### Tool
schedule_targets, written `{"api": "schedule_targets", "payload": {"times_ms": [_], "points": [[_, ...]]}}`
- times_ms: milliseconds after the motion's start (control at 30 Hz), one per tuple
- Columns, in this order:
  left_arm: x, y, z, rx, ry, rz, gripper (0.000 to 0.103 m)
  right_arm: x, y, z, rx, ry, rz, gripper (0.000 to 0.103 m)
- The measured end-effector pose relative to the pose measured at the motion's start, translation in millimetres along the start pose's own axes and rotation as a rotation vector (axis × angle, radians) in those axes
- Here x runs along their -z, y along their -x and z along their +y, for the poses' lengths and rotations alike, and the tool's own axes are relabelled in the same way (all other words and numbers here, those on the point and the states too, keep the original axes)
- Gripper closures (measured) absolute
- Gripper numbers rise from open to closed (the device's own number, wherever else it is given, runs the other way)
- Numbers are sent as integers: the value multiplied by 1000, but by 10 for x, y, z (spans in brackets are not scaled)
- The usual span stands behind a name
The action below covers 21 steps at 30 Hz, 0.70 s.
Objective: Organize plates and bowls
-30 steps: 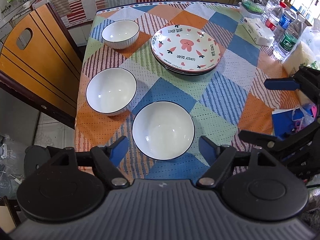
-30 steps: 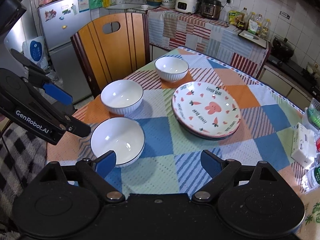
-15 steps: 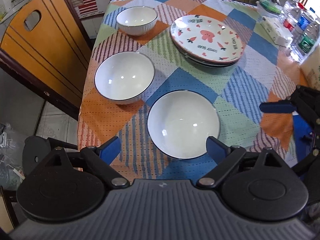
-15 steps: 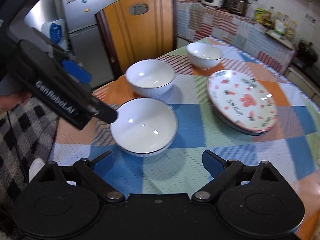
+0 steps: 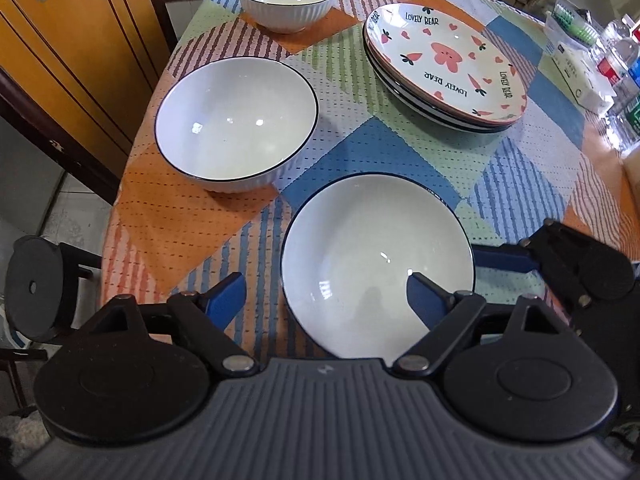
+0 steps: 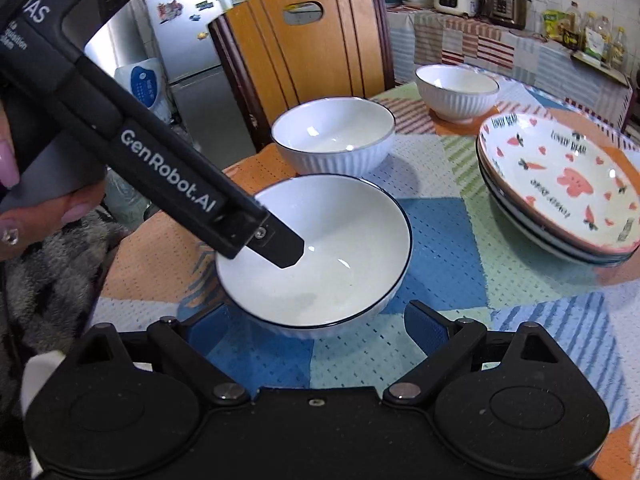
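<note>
straddling the near rim of the nearest bowl (image 5: 378, 264), the left gripper (image 5: 326, 298) has its fingers spread wide, one inside, one outside. the right gripper (image 6: 316, 322) is equally wide beside that bowl. two other bowls (image 5: 236, 124) and stacked plates (image 5: 444, 64) sit on the desk (image 5: 400, 148).

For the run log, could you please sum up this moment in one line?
stage: reaching | target: nearest bowl | left gripper: open, one finger inside rim | right gripper: open, at bowl | plate stack: untouched
</note>
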<state>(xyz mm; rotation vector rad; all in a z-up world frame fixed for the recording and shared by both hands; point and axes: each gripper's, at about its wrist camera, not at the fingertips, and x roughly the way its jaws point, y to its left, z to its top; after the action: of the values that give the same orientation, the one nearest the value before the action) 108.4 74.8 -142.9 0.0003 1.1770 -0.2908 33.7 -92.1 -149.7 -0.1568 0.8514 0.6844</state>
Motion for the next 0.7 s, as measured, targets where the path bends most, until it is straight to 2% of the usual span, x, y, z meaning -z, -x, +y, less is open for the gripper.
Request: {"api": "schedule_targets", "payload": {"times_ms": [33, 167, 300, 433, 700], "points": [[-2, -26, 3, 11, 3, -4, 35, 15, -31, -15, -9, -8, -2, 7], [14, -115, 19, 12, 32, -5, 51, 55, -130, -49, -37, -10, -14, 7], [41, -105, 42, -40, 42, -25, 72, 100, -171, 1, -41, 50, -55, 7], [28, -88, 41, -45, 56, -18, 73, 96, -194, 40, -17, 47, -56, 7], [-70, -64, -207, -41, 17, -27, 73, 155, -82, -42, 26, 23, -80, 7]]}}
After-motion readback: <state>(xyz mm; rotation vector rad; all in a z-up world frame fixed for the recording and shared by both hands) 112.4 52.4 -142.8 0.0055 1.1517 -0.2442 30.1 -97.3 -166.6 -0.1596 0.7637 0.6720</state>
